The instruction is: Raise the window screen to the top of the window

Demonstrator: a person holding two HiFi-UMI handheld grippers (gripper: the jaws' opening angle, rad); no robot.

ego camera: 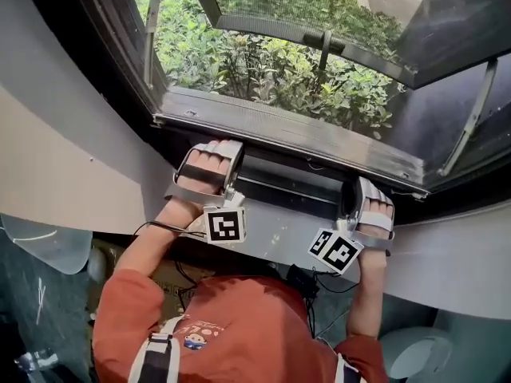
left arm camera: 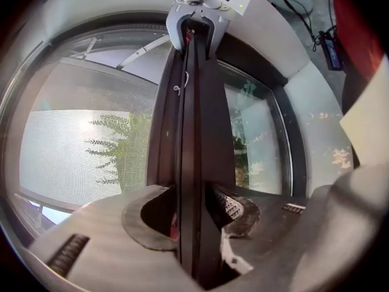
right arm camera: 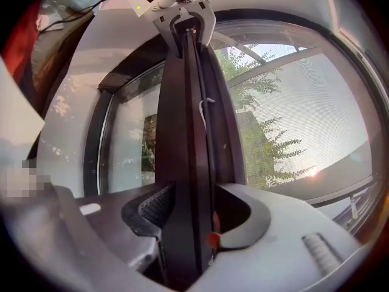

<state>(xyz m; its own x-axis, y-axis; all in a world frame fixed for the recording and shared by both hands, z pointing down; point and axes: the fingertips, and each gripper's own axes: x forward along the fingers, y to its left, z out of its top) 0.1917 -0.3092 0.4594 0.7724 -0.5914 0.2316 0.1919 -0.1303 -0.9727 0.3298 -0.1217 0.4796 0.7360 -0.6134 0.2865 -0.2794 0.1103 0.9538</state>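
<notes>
Sunlit shrubs are filling the window as you are straddling the mesh window screen's dark horizontal bar (ego camera: 287, 183), along the grey sill's (ego camera: 279, 126) near edge, with left gripper (ego camera: 214, 152) and right gripper (ego camera: 369, 191), jaws wide, unclamped; the whole lift apparently remaining.

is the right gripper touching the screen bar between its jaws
Cannot tell: in its own view the right gripper straddles the screen bar, but shadow hides whether either pad meets it.
</notes>
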